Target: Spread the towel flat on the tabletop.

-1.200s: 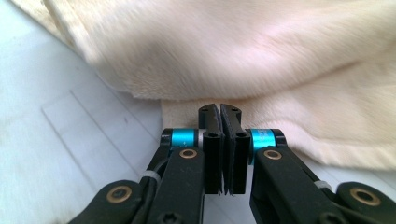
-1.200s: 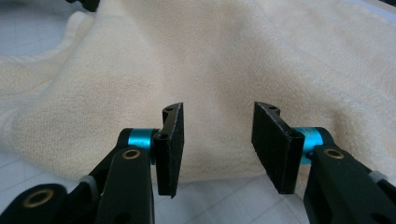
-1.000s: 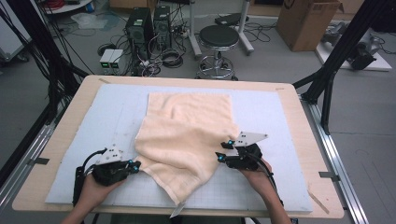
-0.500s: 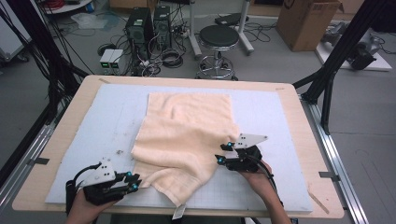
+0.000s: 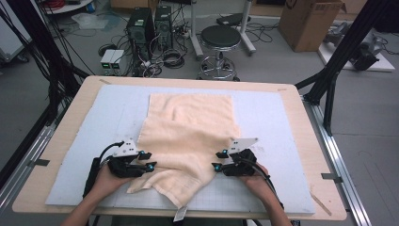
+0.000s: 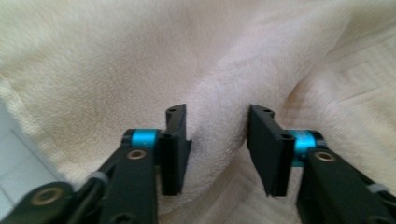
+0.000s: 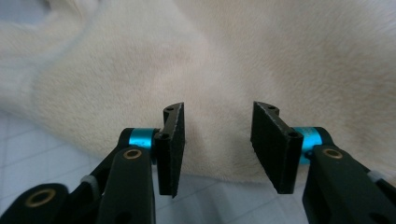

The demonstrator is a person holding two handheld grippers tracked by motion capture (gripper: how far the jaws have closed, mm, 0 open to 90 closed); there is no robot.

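On blue mat (image 5: 282,122), rumpled cream towel (image 5: 188,127), both grippers' fingers apart astride folds.

A fixed high camera looks forward and down over the whole desk (image 5: 291,101) from the person's side. Each claw-mounted camera peers along its own black jaws at close range, facing the cream towel (image 5: 188,136), the surface all three views share.
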